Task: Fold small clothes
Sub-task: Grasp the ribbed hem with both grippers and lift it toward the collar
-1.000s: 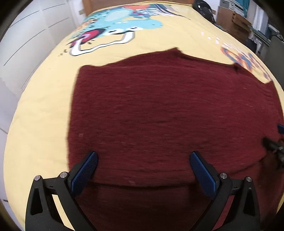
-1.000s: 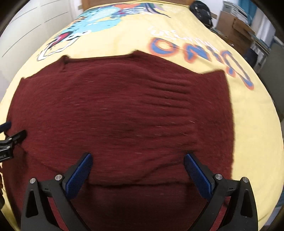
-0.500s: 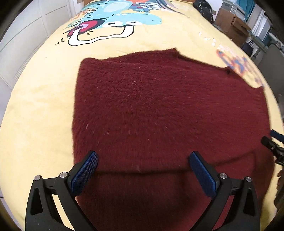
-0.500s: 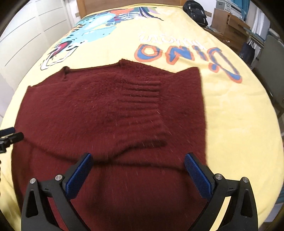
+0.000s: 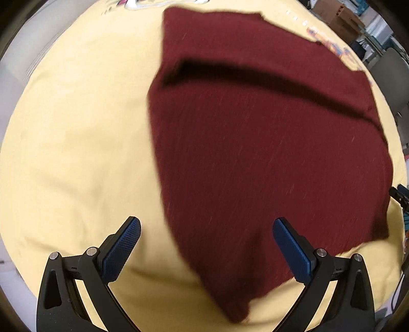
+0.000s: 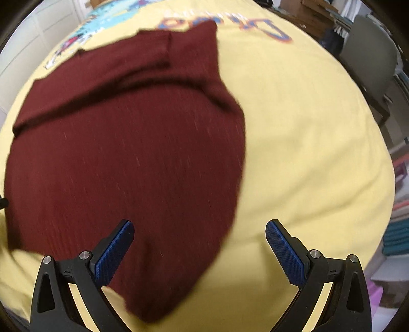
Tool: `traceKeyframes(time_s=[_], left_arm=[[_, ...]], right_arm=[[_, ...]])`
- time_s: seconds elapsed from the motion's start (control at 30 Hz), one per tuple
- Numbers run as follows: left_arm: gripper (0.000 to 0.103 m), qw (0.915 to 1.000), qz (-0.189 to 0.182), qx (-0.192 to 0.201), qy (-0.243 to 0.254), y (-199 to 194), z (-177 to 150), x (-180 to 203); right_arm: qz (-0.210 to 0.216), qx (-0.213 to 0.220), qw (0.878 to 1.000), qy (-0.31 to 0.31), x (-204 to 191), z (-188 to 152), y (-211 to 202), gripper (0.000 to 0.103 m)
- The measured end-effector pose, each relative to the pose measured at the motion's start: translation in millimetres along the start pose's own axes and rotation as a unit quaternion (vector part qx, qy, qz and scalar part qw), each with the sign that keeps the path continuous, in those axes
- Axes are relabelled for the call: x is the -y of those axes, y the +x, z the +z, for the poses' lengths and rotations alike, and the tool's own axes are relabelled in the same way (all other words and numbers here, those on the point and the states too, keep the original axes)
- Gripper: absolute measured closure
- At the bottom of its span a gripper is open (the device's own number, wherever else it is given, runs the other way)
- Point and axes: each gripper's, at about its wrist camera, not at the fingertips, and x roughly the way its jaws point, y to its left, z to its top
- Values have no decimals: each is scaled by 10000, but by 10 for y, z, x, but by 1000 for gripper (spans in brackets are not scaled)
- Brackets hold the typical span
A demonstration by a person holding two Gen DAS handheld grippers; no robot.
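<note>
Left tool point(image 5: 207, 245) hangs over the bed with its blue pads point(image 5: 121, 249) spread wide and nothing between them. In its view the left pad sits over bare yellow sheet point(image 5: 76, 153) at about 7 o'clock, while the right pad at about 5 o'clock lies over the sweater point(image 5: 255, 153). Whether that pad touches the knit cannot be told.

That dark red sweater lies on the sheet, filling the middle and the 1 to 4 o'clock part of the left view. A folded layer lies across it, its edge showing as a dark shadowed line running from about 11 o'clock towards 3 o'clock. One corner of the cloth points down to 6 o'clock, between the two fingers. At 3 o'clock, at the frame edge, a bit of the other tool shows, just beside the sweater's edge.

Right tool point(image 6: 199, 247) is likewise spread, gripping nothing. In its view the sweater point(image 6: 127, 153) fills the 8 to 12 o'clock side, its lower corner reaching 6 o'clock. The left pad point(image 6: 113, 252) lies over the knit; the right one is over bare sheet point(image 6: 306, 140). A cartoon print point(image 6: 225, 21) shows on the sheet at 12 o'clock, and a grey chair point(image 6: 368, 53) stands at 2 o'clock beyond the bed. Both views are blurred.
</note>
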Motion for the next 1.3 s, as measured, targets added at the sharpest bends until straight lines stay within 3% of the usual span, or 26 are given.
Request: traceKeyframes(time_s=[0.13,0.3,0.37,0.4,0.47,0.57,0.63,0.67,0.7,0.73,1.07,1.3], left_arm=[[1,9996,-104,-257,-58,184,-245,20],[2,9983,-227,-538,60,361,-328,175],[4,9981,-221,-537,192,389,-310,251],[10,9980,-199,-545,239,399,-312,282],[18,9981,-150,-539,273,405,-308,318],[37,9982,-172,-508,264,371,-331,390],[63,9982,-301,-437,290,343,-339,403],[70,9979,-367,-426,318,328,-343,419],[85,9976,-423,-422,347,315,-346,451],[91,9970,-512,-439,377,301,-337,481],[94,9954,-838,416,225,-287,-83,639],[94,9899,-1023,980,92,-681,333,710]], right_arm=[[59,-194,9997,97,21,-153,54,1],[-105,-504,9986,-87,-63,-183,166,1],[-163,-590,9980,-178,-102,-212,196,2],[-170,-624,9977,-216,-120,-216,202,5],[-75,-719,9971,-223,-154,-237,213,15],[208,-866,9959,-152,-191,-287,223,39],[455,-1000,9939,-74,-200,-310,243,61],[545,-1017,9933,-77,-212,-316,234,68],[665,-1025,9925,-57,-216,-320,223,83],[861,-1041,9908,22,-207,-316,207,87],[1380,-479,9892,149,-128,5,-281,90],[1708,279,9842,375,25,639,-648,91]])
